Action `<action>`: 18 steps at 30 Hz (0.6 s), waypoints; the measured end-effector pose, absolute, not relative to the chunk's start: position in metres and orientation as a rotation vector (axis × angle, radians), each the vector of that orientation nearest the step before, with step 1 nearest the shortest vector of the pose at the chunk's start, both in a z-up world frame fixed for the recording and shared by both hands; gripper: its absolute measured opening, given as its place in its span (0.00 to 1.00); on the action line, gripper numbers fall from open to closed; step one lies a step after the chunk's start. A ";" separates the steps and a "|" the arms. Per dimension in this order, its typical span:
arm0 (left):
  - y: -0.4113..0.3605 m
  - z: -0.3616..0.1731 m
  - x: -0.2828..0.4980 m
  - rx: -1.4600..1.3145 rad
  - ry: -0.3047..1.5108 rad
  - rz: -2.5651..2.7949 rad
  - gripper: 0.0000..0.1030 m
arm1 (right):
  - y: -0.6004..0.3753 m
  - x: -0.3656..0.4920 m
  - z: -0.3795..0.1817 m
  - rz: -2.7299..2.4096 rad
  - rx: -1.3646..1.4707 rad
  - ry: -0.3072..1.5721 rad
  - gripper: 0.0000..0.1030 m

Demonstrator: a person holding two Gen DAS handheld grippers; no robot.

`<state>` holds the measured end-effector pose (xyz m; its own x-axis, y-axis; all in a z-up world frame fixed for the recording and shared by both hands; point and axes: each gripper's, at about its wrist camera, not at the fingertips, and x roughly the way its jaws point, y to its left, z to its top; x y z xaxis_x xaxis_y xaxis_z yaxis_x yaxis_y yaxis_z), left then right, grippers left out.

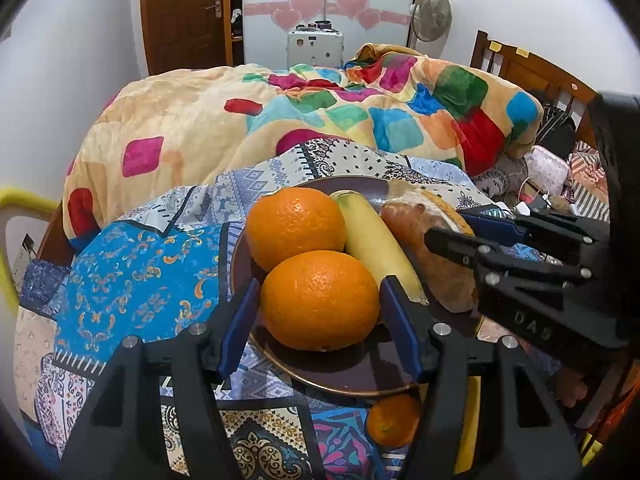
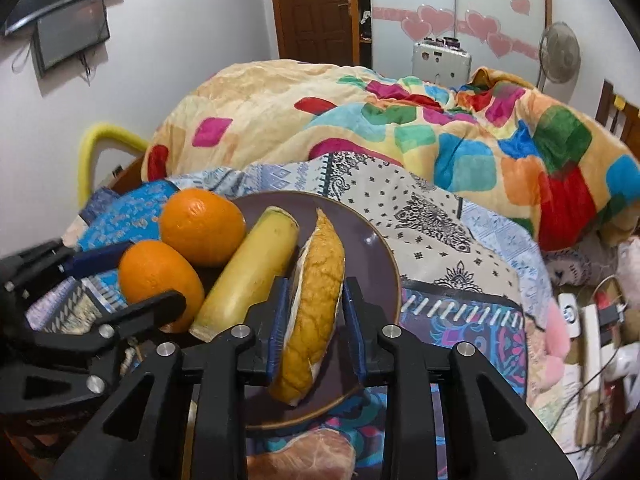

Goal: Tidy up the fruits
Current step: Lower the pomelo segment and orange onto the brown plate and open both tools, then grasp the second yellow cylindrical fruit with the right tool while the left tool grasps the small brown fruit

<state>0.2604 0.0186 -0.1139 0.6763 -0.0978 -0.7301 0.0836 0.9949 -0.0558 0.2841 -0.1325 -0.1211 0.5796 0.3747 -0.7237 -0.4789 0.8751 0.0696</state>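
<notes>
A dark purple plate [image 1: 360,368] [image 2: 368,248] on the patchwork cloth bears two oranges, a peeled-end banana piece [image 1: 376,248] [image 2: 252,272] and a yellow rind wedge [image 1: 424,240] [image 2: 320,300]. My left gripper [image 1: 322,282] [image 2: 154,274] is shut on the near orange [image 1: 320,312] [image 2: 158,280], a pad on each side. The far orange [image 1: 294,228] [image 2: 202,228] rests just behind it. My right gripper [image 2: 316,282] [image 1: 452,226] straddles the wedge, which lies on the plate. A thin gap shows at its right pad, so it reads as open.
A small orange [image 1: 394,420] lies on the cloth [image 1: 140,280] under the plate's near rim. A pale pink netted piece [image 2: 312,452] lies below the plate. A bunched colourful blanket [image 1: 320,120] rises behind. Cables and clutter [image 2: 592,320] fill the right side.
</notes>
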 end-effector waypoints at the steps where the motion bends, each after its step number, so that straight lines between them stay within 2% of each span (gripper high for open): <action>1: 0.019 -0.112 0.259 -0.016 0.815 -0.097 0.60 | -0.133 0.284 -0.122 0.502 -0.142 0.817 0.30; 4: 0.021 -0.105 0.252 -0.003 0.794 -0.086 0.60 | -0.141 0.282 -0.122 0.517 -0.093 0.833 0.41; 18: 0.044 -0.065 0.203 -0.012 0.722 -0.053 0.61 | -0.153 0.235 -0.078 0.513 -0.099 0.712 0.41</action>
<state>0.2028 0.0440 -0.0651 0.7491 -0.0527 -0.6603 0.0442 0.9986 -0.0296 0.2353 -0.1532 -0.0776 0.6392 0.4158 -0.6470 -0.4819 0.8721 0.0843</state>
